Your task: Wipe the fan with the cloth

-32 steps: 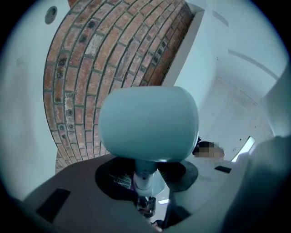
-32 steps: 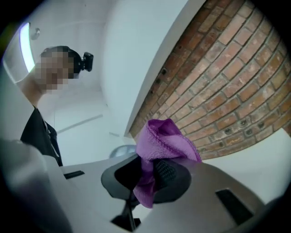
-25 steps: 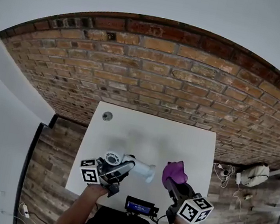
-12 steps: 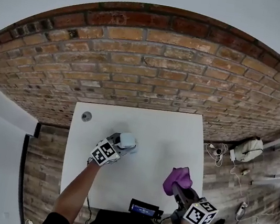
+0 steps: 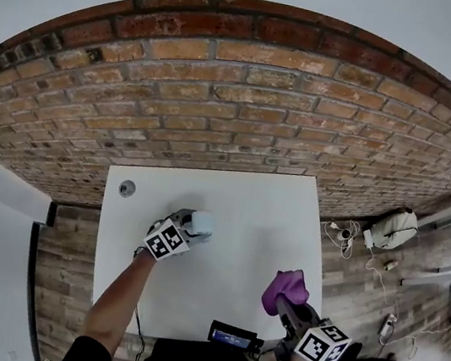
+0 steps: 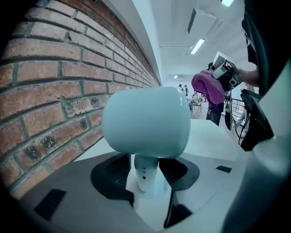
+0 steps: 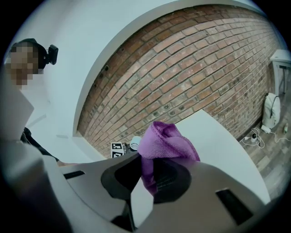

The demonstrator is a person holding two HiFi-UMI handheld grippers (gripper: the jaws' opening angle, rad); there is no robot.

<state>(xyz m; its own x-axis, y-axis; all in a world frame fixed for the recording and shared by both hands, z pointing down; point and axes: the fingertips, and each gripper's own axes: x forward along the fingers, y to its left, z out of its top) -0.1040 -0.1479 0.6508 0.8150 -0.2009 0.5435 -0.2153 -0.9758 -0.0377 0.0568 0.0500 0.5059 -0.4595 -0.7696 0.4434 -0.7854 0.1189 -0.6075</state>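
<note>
in the head view the left claw [image 5: 190, 229] sits over the left-centre of the white worktop [image 5: 253, 223], with its marker cube [image 5: 166, 240] toward the person, and the pale blue fan [image 5: 202, 224] shows just past its tip. the left claw view shows the two jaws partway apart and pressed on the fan's thin white stem [image 6: 145, 175] from both sides, and the rounded head [image 6: 146, 120] just above them fills the middle of the frame. whether the fan stands on the worktop cannot be told. the right claw [image 5: 283, 300] is at the lower right of the head view, over the worktop's near right corner and well apart from the fan, with the purple cloth [image 5: 285, 286] bunched at its tip. in the right claw view its jaws are closed on the lower part of the cloth, whose loose folds puff out above them, and the fan appears small beyond, left of centre. in the left claw view the cloth shows at the upper right. a brick wall [image 5: 237, 109] runs behind the worktop, a small round hole [image 5: 126, 188] marks the worktop's upper left corner, and a black device [image 5: 232, 336] is at the bottom centre by the near edge
</note>
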